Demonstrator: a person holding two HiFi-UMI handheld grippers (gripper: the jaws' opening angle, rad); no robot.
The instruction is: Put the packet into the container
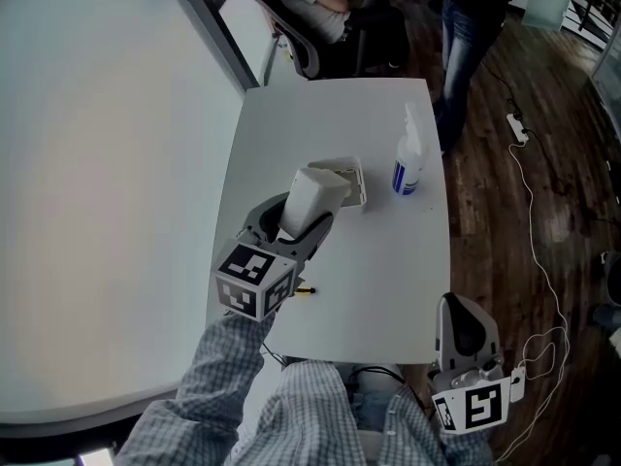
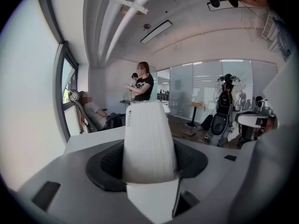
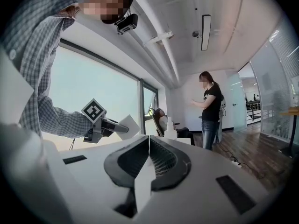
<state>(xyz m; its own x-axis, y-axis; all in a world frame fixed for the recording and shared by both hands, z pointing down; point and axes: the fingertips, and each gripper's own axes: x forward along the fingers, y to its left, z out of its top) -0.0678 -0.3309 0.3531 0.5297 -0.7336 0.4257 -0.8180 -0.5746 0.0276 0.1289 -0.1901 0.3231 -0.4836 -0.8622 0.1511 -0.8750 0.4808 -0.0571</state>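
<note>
While it is clamped between the widely spread jaws of the left gripper (image 1: 296, 223), the white packet (image 1: 313, 198) is held above the table (image 1: 330, 115), and its far end overlaps the near left rim of the white container (image 1: 361, 188) in the head view. A spray bottle (image 1: 408, 159) stands just right of the container. The right gripper (image 3: 148, 146), jaws together and empty, is off the table's near right corner.

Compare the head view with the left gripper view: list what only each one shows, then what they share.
Head view only: the spray bottle, the right gripper, and a clear look at the container. Left gripper view only: the ceiling light and glass partitions. Both: the white packet clamped in the left gripper, the table, and the seated person.
</note>
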